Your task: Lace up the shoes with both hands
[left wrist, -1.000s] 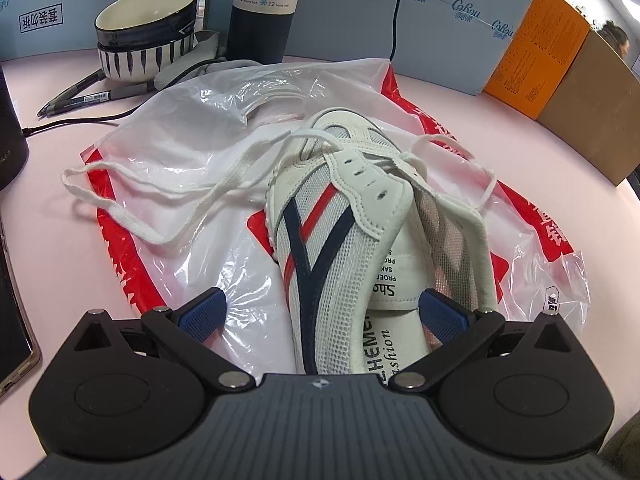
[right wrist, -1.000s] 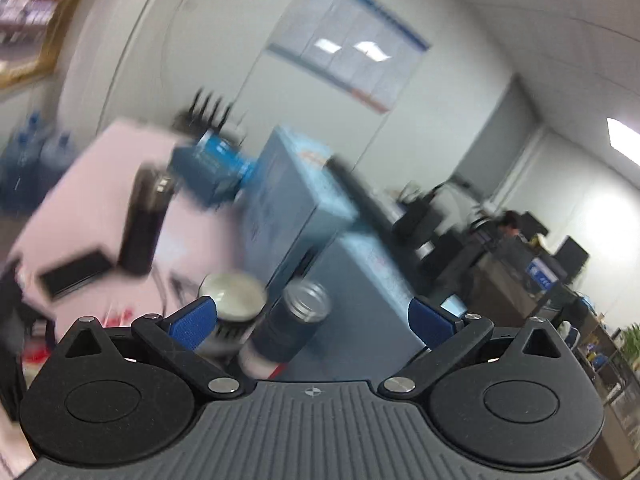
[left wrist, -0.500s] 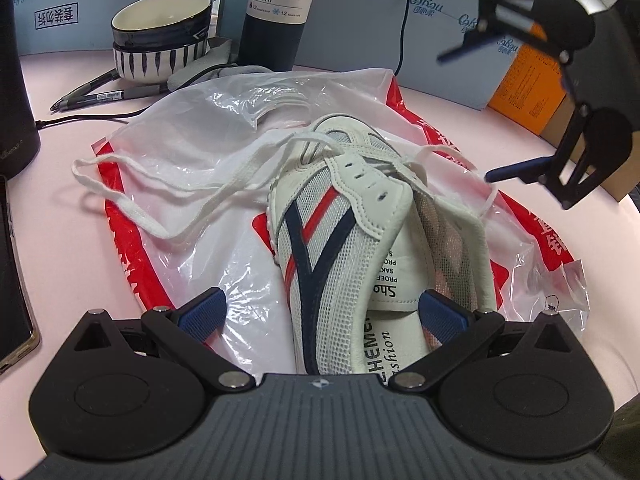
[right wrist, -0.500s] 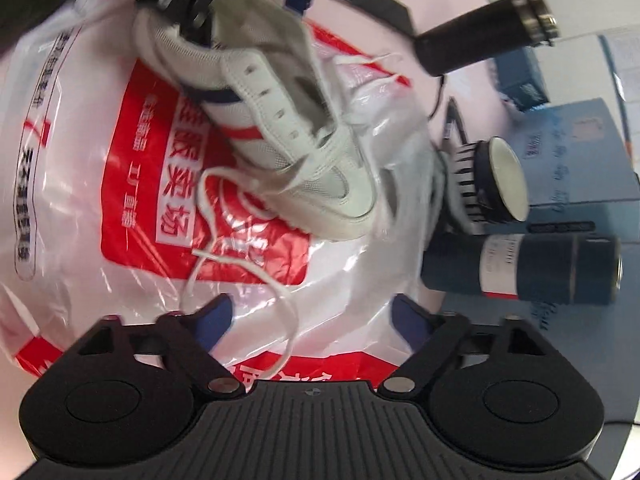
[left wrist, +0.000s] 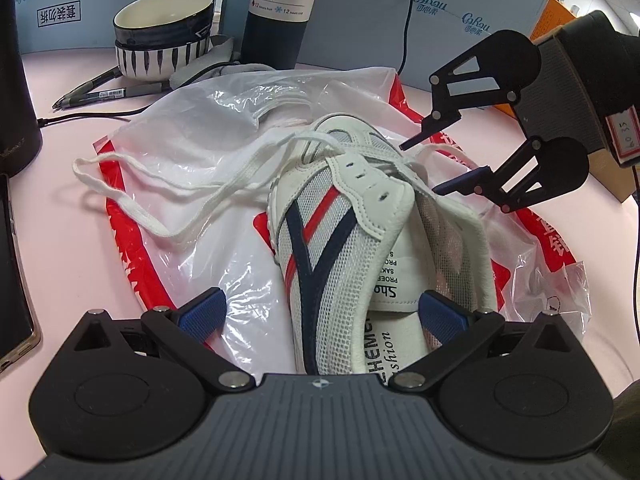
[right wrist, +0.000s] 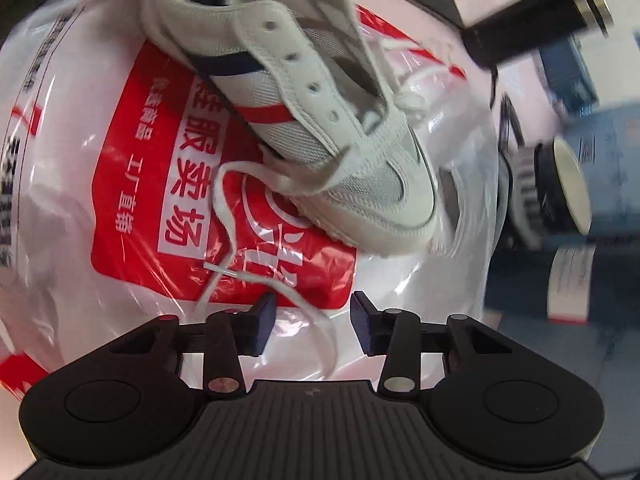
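here the left tongs (left wrist: 322, 314) are gaping around the shoe (left wrist: 360, 236) heel, steadying it, while the right tongs (right wrist: 313, 320) are hovering half-open over a loose lace (right wrist: 224, 216) at lower centre.

Dark flask (left wrist: 280, 16): label reads "VACUUM BOTTLE 500ml". Blue boxes (left wrist: 440, 20): "CoRou" printed repeatedly. Shoe (left wrist: 348, 240) insole: partly legible "Sho…" and "…shion".

Left tongs (left wrist: 322, 312) spread wide and low, right tongs (right wrist: 313, 322) partly open, angled downward
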The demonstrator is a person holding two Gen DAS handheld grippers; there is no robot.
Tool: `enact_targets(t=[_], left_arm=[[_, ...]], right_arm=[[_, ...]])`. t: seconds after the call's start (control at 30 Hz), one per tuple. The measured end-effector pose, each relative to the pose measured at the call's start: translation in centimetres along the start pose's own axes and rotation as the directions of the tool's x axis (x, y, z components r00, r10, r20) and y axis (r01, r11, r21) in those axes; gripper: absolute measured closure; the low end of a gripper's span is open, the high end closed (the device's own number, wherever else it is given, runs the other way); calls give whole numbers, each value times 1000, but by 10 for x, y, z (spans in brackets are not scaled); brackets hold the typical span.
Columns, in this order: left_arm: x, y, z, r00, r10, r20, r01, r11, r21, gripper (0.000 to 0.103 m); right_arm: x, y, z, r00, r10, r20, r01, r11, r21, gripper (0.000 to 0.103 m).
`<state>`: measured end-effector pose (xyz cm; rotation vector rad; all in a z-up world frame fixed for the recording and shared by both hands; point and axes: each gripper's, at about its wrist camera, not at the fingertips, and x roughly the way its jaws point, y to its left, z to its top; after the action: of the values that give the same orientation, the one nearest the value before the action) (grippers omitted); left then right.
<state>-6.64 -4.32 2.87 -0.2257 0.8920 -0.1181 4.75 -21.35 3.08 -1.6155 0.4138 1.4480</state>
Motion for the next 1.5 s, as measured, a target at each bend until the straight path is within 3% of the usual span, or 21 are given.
enact_targets(t=[0.07, 0.1, 0.13, 0.33, 0.53, 0.67, 0.8, 0.93, 0.97, 1.03, 1.07, 1.13, 1.23, 1.33, 1.4, 1.5], left_arm=[[0, 0, 0, 1000, 1, 0, -1, 1000, -1, 0], [0, 0, 0, 1000, 2, -1, -2, 1000, -1, 0], [0, -1, 0, 1000, 3, -1, -3, 1000, -1, 0], [0, -1, -2, 1000, 2, 9, -2, 1000, -3, 0], [0, -1, -2, 1000, 4, 13, -4, 1000, -5, 0], [1, -2, -2, 1000, 8, 10, -8, 1000, -7, 0], [1, -2, -2, 1000, 9, 11, -9, 1000, -9, 0], [1, -1, -3, 1000, 6, 11, -6, 1000, -9, 0], [1, -1, -2, 1000, 5, 11, -5, 1000, -8, 0], [1, -1, -2, 1000, 4, 10, -4, 1000, -6, 0], [2, -1, -2, 1000, 3, 9, -3, 1000, -5, 0], [2, -1, -2, 1000, 1, 11, -1, 1000, -3, 0], [2, -1, -3, 1000, 0, 16, 0, 1000, -3, 0], [2, -1, -3, 1000, -2, 18, 2, 1000, -3, 0], [1, -1, -3, 1000, -2, 19, 2, 1000, -3, 0], [1, 0, -4, 1000, -1, 21, 1, 1000, -3, 0]], right_arm=[[0, -17, -5, 995, 96, 3, -95, 971, 221, 94], [0, -25, -9, 991, 132, 14, -130, 937, 325, 95], [-4, -23, -11, 993, 119, 26, -120, 926, 358, 96], [-27, -13, -24, 996, 30, 87, -72, 837, 542, 97], [-50, -2, -37, 989, -70, 128, -41, 708, 705, 97], [-30, -21, -45, 981, 29, 192, -174, 573, 801, 94], [-13, -23, -45, 966, 88, 243, -256, 457, 852, 88], [-10, -15, -53, 963, 40, 267, -264, 355, 897, 91], [-13, -10, -52, 966, 22, 259, -250, 361, 899, 98], [-26, -1, -50, 963, -12, 269, -245, 371, 896, 98], [-35, 3, -49, 956, -27, 293, -264, 362, 894, 98], [-58, 12, -44, 936, -45, 350, -307, 385, 870, 98], [-91, 24, -30, 895, -6, 446, -394, 459, 796, 98], [-117, 37, -12, 871, 154, 467, -466, 560, 685, 98], [-126, 48, -3, 883, 263, 388, -462, 631, 624, 98], [-127, 67, 6, 947, 314, 61, -305, 828, 471, 98]])
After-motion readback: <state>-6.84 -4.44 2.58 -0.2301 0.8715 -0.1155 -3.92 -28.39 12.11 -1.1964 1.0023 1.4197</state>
